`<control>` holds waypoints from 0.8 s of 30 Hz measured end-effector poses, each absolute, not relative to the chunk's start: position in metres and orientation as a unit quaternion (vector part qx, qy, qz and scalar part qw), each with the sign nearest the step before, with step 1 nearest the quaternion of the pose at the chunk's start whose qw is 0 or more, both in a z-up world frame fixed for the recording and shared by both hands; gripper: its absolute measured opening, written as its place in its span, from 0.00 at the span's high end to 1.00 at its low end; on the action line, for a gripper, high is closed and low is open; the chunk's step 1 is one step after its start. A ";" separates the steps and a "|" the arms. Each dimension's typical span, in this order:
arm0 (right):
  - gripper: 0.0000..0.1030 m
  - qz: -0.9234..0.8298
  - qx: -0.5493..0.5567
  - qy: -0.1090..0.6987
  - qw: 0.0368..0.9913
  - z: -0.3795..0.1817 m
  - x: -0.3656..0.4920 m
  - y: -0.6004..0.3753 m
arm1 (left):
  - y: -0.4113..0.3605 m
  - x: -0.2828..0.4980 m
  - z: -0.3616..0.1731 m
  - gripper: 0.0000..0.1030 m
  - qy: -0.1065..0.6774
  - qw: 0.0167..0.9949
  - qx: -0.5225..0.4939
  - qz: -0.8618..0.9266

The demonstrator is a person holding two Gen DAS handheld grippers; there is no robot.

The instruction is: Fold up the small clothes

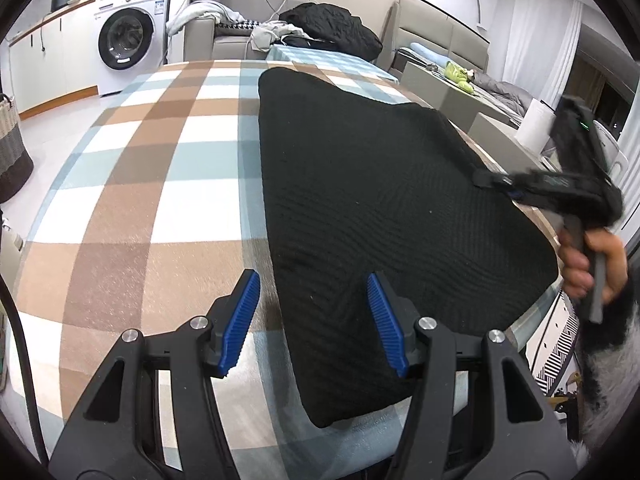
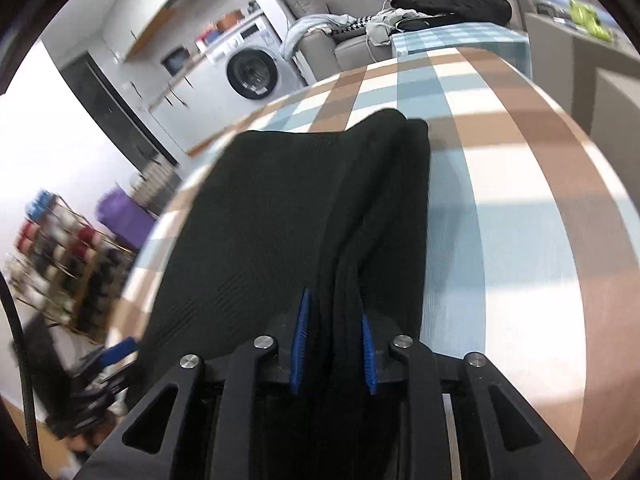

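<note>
A black ribbed garment (image 1: 372, 184) lies spread on the checked tablecloth (image 1: 132, 168). My left gripper (image 1: 312, 304) is open above the garment's near left edge, its blue pads apart and holding nothing. My right gripper (image 1: 492, 179) reaches in from the right, blurred, and is shut on the garment's right edge. In the right wrist view the garment (image 2: 260, 220) has its edge bunched in folds between the blue pads of my right gripper (image 2: 336, 328). My left gripper (image 2: 116, 354) shows blurred at the lower left.
A washing machine (image 1: 128, 36) stands at the back left. A sofa with a black jacket (image 1: 332, 28) and loose clothes sits behind the table. A woven basket (image 1: 12, 148) stands on the floor at the left. A rack of bottles (image 2: 60, 264) stands beside the table.
</note>
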State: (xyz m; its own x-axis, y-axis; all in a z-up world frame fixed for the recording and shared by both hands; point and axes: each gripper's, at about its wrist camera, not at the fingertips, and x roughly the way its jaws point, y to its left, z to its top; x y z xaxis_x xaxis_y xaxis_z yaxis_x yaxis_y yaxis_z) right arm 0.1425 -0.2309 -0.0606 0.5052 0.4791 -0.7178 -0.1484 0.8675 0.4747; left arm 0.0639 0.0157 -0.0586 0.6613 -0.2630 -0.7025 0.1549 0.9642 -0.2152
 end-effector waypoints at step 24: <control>0.63 0.196 0.152 0.458 0.853 -0.072 0.070 -0.211 | 0.004 0.056 -0.065 0.80 0.398 0.905 -0.060 -0.138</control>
